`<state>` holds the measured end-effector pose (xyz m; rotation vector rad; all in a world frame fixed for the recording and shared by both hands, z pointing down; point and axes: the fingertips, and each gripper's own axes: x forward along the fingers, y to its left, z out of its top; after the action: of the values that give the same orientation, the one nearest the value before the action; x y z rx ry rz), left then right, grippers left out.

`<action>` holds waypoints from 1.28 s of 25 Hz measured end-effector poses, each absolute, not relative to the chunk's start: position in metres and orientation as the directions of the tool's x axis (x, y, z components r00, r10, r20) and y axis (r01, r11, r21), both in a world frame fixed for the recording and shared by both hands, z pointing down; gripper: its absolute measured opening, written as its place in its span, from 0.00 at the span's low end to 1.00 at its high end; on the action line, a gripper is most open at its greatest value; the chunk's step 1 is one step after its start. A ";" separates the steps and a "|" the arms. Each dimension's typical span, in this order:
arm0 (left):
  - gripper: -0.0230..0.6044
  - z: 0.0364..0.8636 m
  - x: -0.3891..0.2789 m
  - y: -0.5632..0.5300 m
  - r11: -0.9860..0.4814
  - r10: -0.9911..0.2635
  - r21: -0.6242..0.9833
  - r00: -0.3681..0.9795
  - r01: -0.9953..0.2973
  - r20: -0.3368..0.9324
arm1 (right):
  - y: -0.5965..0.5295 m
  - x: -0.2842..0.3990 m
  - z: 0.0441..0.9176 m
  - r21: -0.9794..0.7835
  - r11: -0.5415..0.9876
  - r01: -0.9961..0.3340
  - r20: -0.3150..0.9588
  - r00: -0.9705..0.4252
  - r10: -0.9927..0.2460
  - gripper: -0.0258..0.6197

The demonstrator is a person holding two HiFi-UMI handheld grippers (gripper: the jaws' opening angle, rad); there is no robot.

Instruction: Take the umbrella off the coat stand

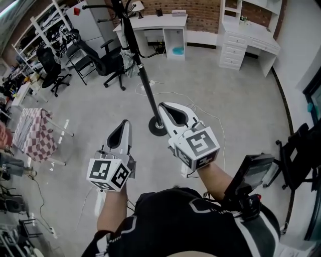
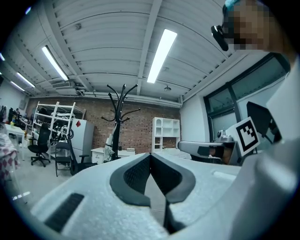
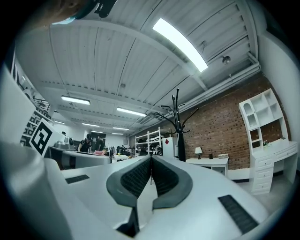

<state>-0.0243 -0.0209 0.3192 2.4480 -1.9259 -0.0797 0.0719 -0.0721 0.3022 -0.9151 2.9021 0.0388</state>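
The umbrella (image 1: 132, 61) seems to be the pale folded bundle hanging against the pole of the black coat stand (image 1: 145, 85), about halfway up; it is too small to make out more. In the left gripper view the same pale shape (image 2: 109, 143) sits just left of the pole, below the curved hooks of the stand (image 2: 123, 101). The stand rises from a round base on the grey floor (image 1: 225, 100), with a white cable (image 1: 175, 94) looping past it.

Both tongs point towards the stand and neither touches it. The left gripper (image 1: 124, 125) has its tongs pressed together, pads meeting at the tip (image 2: 150, 154), with nothing between them. The right gripper (image 1: 165, 109) is the same: tongs closed (image 3: 151, 157), with nothing in them, and the coat stand (image 3: 177, 108) showing above their tip.

Behind the stand, a white worktop (image 1: 155, 22) stands against a brick wall (image 1: 200, 12), with a white drawer unit (image 1: 233, 50) to its right. Black office chairs (image 1: 113, 62) stand to the left of the stand. A checked cloth (image 1: 32, 133) covers a small table at the far left.
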 end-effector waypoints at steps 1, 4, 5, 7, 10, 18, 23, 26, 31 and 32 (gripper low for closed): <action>0.05 0.320 -0.025 -0.023 -0.234 -0.972 0.050 0.233 -0.971 -0.020 | -0.076 0.071 0.303 -0.013 0.820 -0.573 -0.102 -0.815 -0.571 0.05; 0.05 0.321 -0.032 -0.030 -0.229 -0.973 0.058 0.229 -0.972 -0.019 | -0.083 0.065 0.305 -0.019 0.825 -0.565 -0.103 -0.820 -0.563 0.05; 0.05 0.322 -0.035 -0.032 -0.230 -0.973 0.061 0.229 -0.971 -0.020 | -0.084 0.062 0.305 -0.016 0.827 -0.561 -0.104 -0.822 -0.560 0.05; 0.05 0.323 -0.039 -0.038 -0.236 -0.972 0.062 0.235 -0.970 -0.024 | -0.087 0.058 0.305 -0.013 0.827 -0.561 -0.106 -0.822 -0.559 0.05; 0.05 0.324 -0.047 -0.051 -0.246 -0.969 0.062 0.245 -0.967 -0.030 | -0.100 0.055 0.305 -0.005 0.805 -0.594 -0.121 -0.798 -0.590 0.05; 0.05 0.319 -0.081 -0.089 -0.289 -0.957 0.073 0.285 -0.955 -0.062 | -0.125 0.022 0.294 0.106 0.788 -0.606 -0.089 -0.795 -0.600 0.05; 0.05 0.316 -0.107 -0.120 -0.318 -0.947 0.087 0.312 -0.944 -0.076 | -0.154 -0.006 0.303 0.060 0.772 -0.633 -0.056 -0.774 -0.631 0.05; 0.05 0.312 -0.122 -0.137 -0.338 -0.939 0.084 0.331 -0.937 -0.089 | -0.169 -0.020 0.305 0.062 0.770 -0.635 -0.070 -0.772 -0.631 0.05; 0.05 0.310 -0.147 -0.164 -0.358 -0.932 0.090 0.350 -0.929 -0.095 | -0.193 -0.040 0.301 0.064 0.748 -0.660 -0.077 -0.751 -0.656 0.05; 0.05 0.310 -0.151 -0.169 -0.364 -0.930 0.090 0.356 -0.927 -0.096 | -0.197 -0.044 0.300 0.062 0.743 -0.667 -0.075 -0.745 -0.663 0.05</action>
<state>-0.1509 -0.1685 0.3095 2.5705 -1.7598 -0.2028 -0.0439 -0.1972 0.3003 -1.1025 2.8879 0.1317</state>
